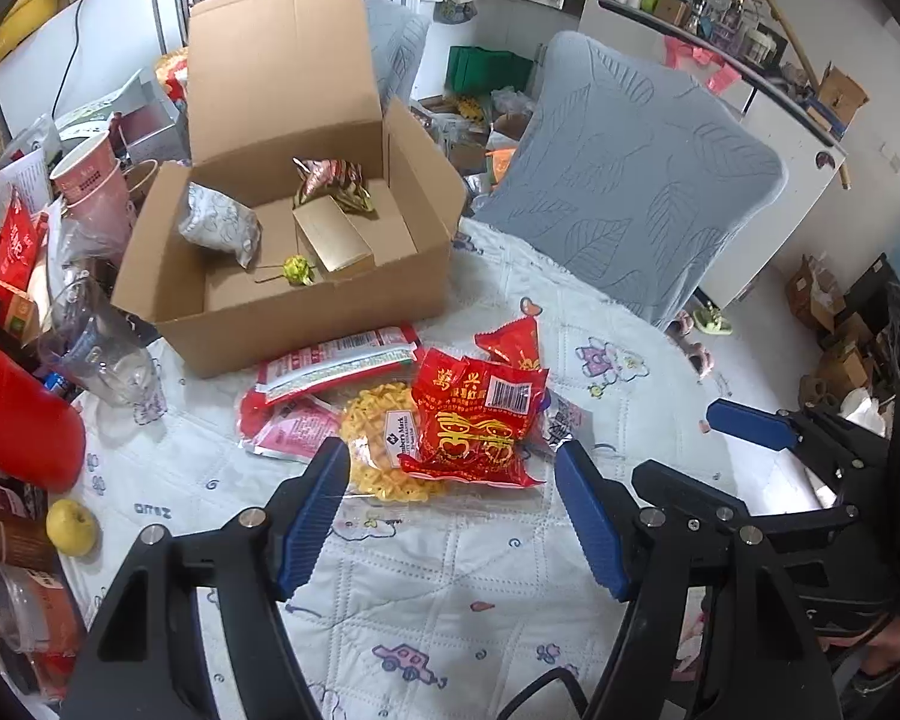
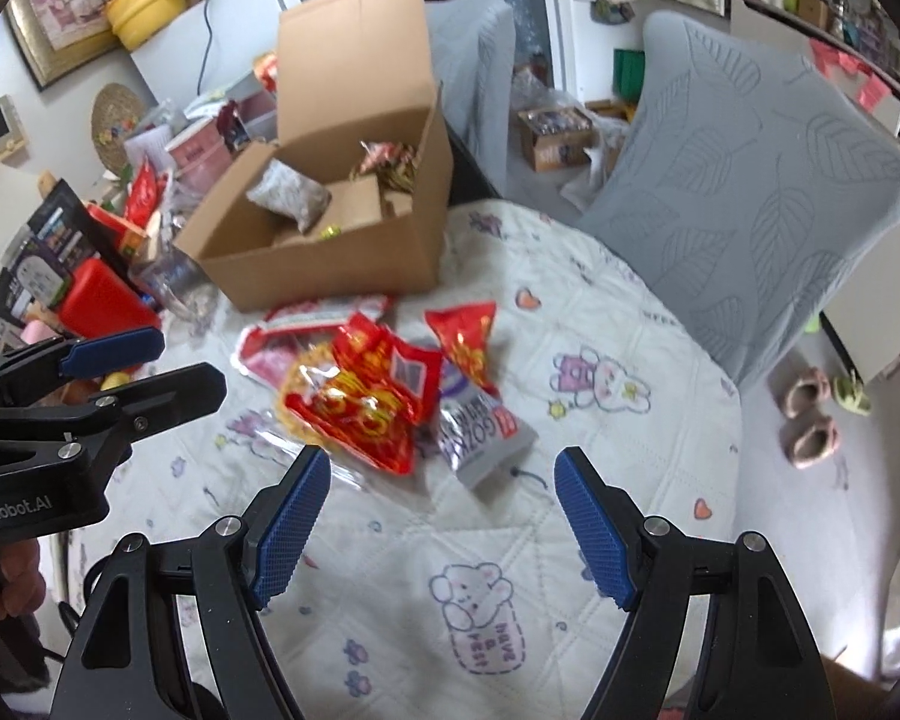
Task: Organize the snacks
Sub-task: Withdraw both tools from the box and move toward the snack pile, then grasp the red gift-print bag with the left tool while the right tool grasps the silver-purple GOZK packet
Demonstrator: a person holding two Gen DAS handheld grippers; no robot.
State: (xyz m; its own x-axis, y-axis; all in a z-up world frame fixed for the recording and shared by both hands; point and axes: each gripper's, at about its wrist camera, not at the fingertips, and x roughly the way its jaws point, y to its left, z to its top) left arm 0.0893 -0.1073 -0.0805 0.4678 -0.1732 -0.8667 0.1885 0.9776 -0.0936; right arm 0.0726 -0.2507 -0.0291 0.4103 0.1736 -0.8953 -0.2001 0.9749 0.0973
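1. Hovering over a quilted tablecloth (image 1: 450, 600) with cartoon prints, two hand-held grippers point steeply down at a heap of snack packets.
2. The left gripper (image 1: 453, 474) has its blue fingers (image 1: 312, 516) spread about halfway, holding nothing. The heap lies just beyond the fingertips.
3. The right gripper (image 2: 444, 477) is likewise parted wide and empty. Its fingers (image 2: 594, 522) frame bare cloth just short of the heap.
4. The heap sits near the middle of the table. On top is a red packet (image 1: 480, 420) with gold characters and a barcode. Under it, to the left, lies a clear bag of yellow crackers (image 1: 372, 438).
5. A long red and white packet (image 1: 336, 363) lies on the far left side of the heap, a small red pouch (image 1: 510, 342) on the far right, and a silver pouch (image 2: 486, 432) on the near right.
6. A cardboard box (image 1: 306, 324) stands open just beyond the heap. Inside are a grey patterned bag (image 1: 219, 222), a small tan carton (image 1: 330, 234) and a few wrapped sweets.
7. Judging by this, the step in hand is reaching for the next snack to go into the box.
8. The next move likely calls for lowering one gripper around the red packet's edge and closing gently. The slippery wrapper could drag the crackers along.
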